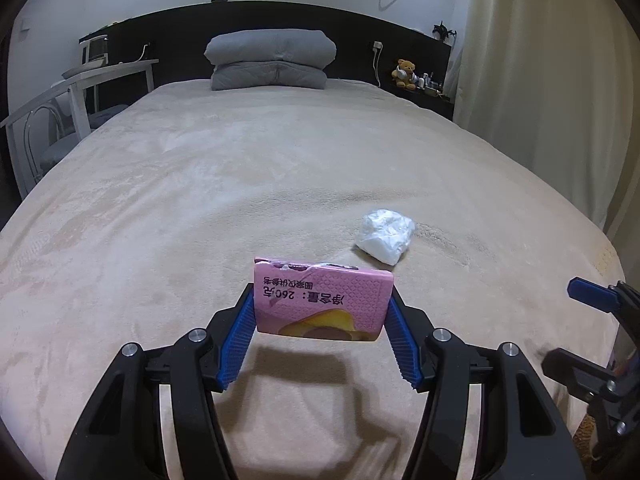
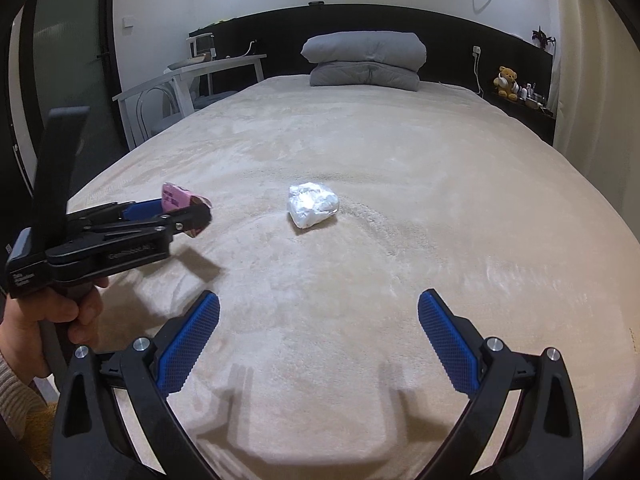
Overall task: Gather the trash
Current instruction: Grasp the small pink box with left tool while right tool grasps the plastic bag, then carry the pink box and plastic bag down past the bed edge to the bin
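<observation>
1. The left gripper (image 1: pixel 322 312) is clamped on a flat pink cardboard snack box (image 1: pixel 322 302), its blue ribbed pads pressing the box's two short sides.
2. The pink box hangs clear of the bed (image 1: pixel 160 208), above the foot end, and casts a shadow on the cover below. Its printed face is turned to the left wrist camera, with the lettering upside down and the torn edge on top.
3. In the right wrist view the same left gripper (image 2: pixel 192 216) reaches in from the left edge of the bed, held by the person's left hand (image 2: pixel 48 316), with the pink box (image 2: pixel 176 198) showing between its fingers.
4. The right gripper (image 2: pixel 318 312) has its jaws spread wide with nothing between them. It hovers over the foot end of the bed (image 2: pixel 440 184).
5. A crumpled white plastic bag (image 2: pixel 312 204) lies on the beige plush cover, about midway between the bed's side edges and nearer the foot than the head. It is beyond the right gripper's fingertips and apart from both grippers.
6. In the left wrist view the white bag (image 1: pixel 385 235) lies just beyond and to the right of the held box.
7. A folded grey quilt stack (image 1: pixel 270 60) rests at the head edge, against the dark headboard (image 1: pixel 360 40).
</observation>
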A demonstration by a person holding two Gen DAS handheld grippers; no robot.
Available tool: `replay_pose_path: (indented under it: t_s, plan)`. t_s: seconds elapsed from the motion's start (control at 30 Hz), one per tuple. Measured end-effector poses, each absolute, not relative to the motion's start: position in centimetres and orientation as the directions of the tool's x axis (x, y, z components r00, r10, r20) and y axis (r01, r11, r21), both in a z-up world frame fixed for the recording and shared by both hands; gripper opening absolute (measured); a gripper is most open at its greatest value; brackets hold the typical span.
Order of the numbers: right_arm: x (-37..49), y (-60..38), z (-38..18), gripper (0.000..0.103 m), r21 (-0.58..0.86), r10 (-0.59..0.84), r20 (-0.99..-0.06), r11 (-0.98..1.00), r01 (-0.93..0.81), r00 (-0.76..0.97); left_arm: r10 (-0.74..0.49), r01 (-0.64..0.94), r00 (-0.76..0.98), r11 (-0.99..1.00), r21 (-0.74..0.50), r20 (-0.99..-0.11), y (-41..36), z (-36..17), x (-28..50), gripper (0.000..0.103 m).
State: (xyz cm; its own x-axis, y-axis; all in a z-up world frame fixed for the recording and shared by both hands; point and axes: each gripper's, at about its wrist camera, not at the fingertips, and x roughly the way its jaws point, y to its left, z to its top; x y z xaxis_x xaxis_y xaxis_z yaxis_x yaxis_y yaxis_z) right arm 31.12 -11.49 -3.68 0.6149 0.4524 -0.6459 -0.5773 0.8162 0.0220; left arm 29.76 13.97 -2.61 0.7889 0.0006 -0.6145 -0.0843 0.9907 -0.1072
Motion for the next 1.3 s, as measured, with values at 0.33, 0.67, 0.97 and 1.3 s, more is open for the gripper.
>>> replay_pose_path:
  t_s: [0.33, 0.67, 0.97, 1.3]
  plan:
    - [37.8, -8.1, -6.1, 0.098, 0.129, 0.437, -0.696, 0.857, -0.499, 0.569, 0.042, -0.131, 0.797, 0.986, -0.103, -0.603, 17.4, -2.5, 27.0, 0.059]
    - [44.0, -2.8, -8.0, 0.098, 0.107, 0.418, -0.720, 0.856, -0.507, 0.554, 0.021, -0.119, 0.797, 0.985, -0.123, -0.604, 18.2, -2.8, 26.4, 0.059]
    - [46.6, -0.5, -9.0, 0.059, 0.088, 0.389, -0.739, 0.865, -0.494, 0.549, -0.006, -0.135, 0.763, 0.976, -0.168, -0.646, 17.9, -4.4, 25.4, 0.059]
    - [46.3, -0.9, -9.6, 0.056, 0.111, 0.425, -0.728, 0.848, -0.519, 0.538, 0.011, -0.153, 0.752, 0.975, -0.159, -0.659, 17.7, -4.6, 25.5, 0.059]
